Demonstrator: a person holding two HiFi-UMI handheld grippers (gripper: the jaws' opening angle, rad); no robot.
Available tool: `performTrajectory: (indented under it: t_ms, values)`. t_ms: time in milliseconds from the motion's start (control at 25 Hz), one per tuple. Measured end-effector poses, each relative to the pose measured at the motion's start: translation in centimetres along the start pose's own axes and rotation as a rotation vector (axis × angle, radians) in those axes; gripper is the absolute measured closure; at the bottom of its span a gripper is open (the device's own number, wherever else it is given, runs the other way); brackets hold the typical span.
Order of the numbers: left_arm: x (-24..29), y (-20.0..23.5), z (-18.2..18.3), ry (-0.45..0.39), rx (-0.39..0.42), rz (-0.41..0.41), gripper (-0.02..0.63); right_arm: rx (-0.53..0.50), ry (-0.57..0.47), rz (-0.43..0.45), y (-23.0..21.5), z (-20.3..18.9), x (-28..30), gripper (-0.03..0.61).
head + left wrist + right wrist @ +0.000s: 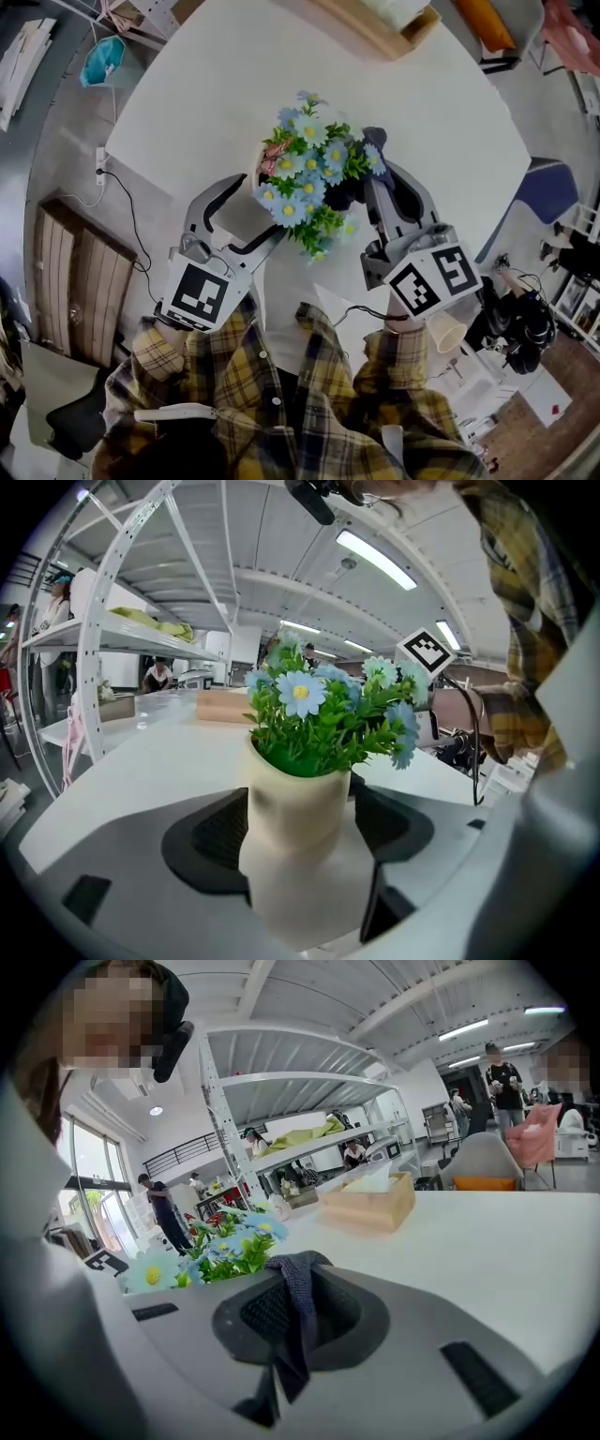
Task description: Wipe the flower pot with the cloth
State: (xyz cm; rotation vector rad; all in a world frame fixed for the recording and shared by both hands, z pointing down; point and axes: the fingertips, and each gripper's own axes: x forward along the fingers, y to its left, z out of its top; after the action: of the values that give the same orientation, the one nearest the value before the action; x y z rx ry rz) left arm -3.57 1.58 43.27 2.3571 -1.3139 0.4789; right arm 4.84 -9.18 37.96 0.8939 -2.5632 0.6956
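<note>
Flower pot (pixel 298 855) between the spread jaws of the left hand-held gripper (pixel 300 841); cloth (pixel 294 1321) pinched in the right hand-held gripper (pixel 298 1330).

Head view: the pot stands on the white round worktop (pixel 216 84) near its close edge, its blue flowers (pixel 309 173) hiding the rim. The left hand-held gripper reaches in from the lower left with one jaw on either side of the pot body. The right hand-held gripper comes in just beside the flowers on their right.
Left gripper view: cream pot upright between the jaws, which stand wide apart. I cannot tell if either pad touches it.
Right gripper view: jaws pressed together on a dark woven cloth. Its free end hangs down. The flowers are just left of the jaws, and a wooden box (pixel 370 1206) sits far back.
</note>
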Motion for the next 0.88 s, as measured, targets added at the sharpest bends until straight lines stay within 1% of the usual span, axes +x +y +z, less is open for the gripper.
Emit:
performTrajectory:
  t_ms: [120,360,520,680,880]
  values:
    - [0.6,0.0,0.0,-0.007,0.014,-0.007,0.261,0.014,0.017,0.014,-0.1,-0.7,0.5,0.565]
    - [1.1,0.4,0.4,-0.03,0.035,0.021,0.249,0.052,0.071,0.056,0.0,-2.5,1.4,0.565]
    - [1.6,0.5,0.8,-0.048,0.045,0.043,0.217,0.074,0.108,0.094,0.7,-3.9,2.1,0.565]
    - [1.9,0.8,0.9,-0.053,0.052,0.056,0.215,0.088,0.132,0.124,1.5,-5.0,2.8,0.565]
    - [1.8,1.0,0.9,-0.064,0.068,0.053,0.216,0.116,0.141,0.153,2.0,-5.5,3.3,0.565]
